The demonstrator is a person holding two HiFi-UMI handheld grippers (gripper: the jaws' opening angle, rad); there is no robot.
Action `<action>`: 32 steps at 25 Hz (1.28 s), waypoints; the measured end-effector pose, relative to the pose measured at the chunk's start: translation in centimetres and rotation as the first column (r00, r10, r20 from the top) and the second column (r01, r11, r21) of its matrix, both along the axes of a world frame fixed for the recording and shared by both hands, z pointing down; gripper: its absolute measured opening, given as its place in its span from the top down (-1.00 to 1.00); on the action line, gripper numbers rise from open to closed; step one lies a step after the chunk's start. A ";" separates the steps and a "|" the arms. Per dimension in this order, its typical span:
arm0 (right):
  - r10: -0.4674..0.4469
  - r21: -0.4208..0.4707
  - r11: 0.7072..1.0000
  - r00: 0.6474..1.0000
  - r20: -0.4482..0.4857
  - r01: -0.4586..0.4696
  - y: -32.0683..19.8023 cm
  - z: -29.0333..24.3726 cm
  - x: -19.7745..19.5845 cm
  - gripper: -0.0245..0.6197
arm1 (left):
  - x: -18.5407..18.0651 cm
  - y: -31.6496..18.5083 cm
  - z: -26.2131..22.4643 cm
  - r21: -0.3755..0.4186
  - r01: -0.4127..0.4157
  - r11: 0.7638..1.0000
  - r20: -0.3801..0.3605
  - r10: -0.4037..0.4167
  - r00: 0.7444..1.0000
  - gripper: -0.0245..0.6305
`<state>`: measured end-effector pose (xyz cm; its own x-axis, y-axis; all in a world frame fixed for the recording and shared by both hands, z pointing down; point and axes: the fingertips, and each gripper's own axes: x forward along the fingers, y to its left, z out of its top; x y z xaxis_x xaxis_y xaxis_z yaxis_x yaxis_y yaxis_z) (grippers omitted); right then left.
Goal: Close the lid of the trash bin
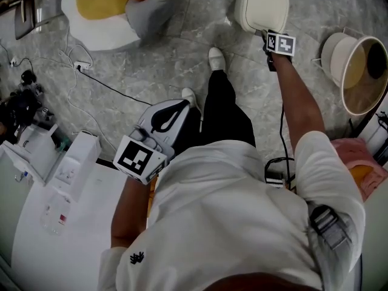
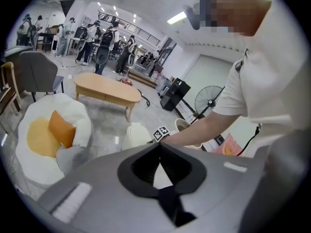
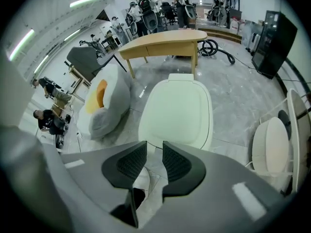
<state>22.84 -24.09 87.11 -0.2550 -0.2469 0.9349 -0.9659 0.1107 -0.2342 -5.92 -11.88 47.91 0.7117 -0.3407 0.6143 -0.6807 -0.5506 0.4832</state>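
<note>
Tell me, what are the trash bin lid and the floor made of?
The trash bin lid looks like smooth cream plastic: it seems to be one moulded piece with rounded corners and a soft sheen. The floor looks like polished grey stone or stone-look tile, because it has cloudy veins, joint lines and reflected light.

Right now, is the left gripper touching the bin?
No, the left gripper is by the person's leg, well apart from the bin.
</note>
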 end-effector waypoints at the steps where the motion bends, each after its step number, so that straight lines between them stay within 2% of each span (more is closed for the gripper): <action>1: 0.000 0.010 1.000 1.000 0.001 0.000 0.6 -0.9 -0.3 0.61 | -0.2 0.5 -0.3 0.018 -0.012 1.000 -0.003 0.012 1.000 0.75; 6: 0.006 0.071 0.997 1.000 -0.001 -0.006 3.9 -5.8 -1.4 0.62 | -1.6 2.9 -2.8 0.100 -0.042 0.994 -0.045 0.047 0.998 0.75; 11: -0.013 0.128 0.992 1.000 -0.007 0.014 8.5 -10.7 -2.8 0.64 | -1.4 7.5 -5.1 0.155 -0.105 0.982 -0.093 0.120 0.988 0.75; 18: -0.025 0.233 0.972 0.998 0.065 0.009 17.1 -18.3 -7.7 0.67 | -3.8 13.6 -8.6 0.261 -0.125 0.957 -0.121 0.161 0.980 0.75; 26: -0.076 0.376 0.926 0.994 0.083 0.040 26.2 -27.6 -12.7 0.70 | -8.8 19.1 -10.5 0.315 -0.097 0.944 -0.135 0.145 0.980 0.75; 32: -0.109 0.474 0.879 0.990 0.093 0.052 31.6 -34.3 -15.3 0.73 | -10.9 22.5 -11.4 0.356 -0.083 0.931 -0.138 0.140 0.980 0.75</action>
<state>7.57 7.50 52.82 -0.3901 -0.6232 0.6778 -0.9188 0.3110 -0.2429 -16.79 10.62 36.51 0.8357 -0.4249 0.3480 -0.5355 -0.7711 0.3445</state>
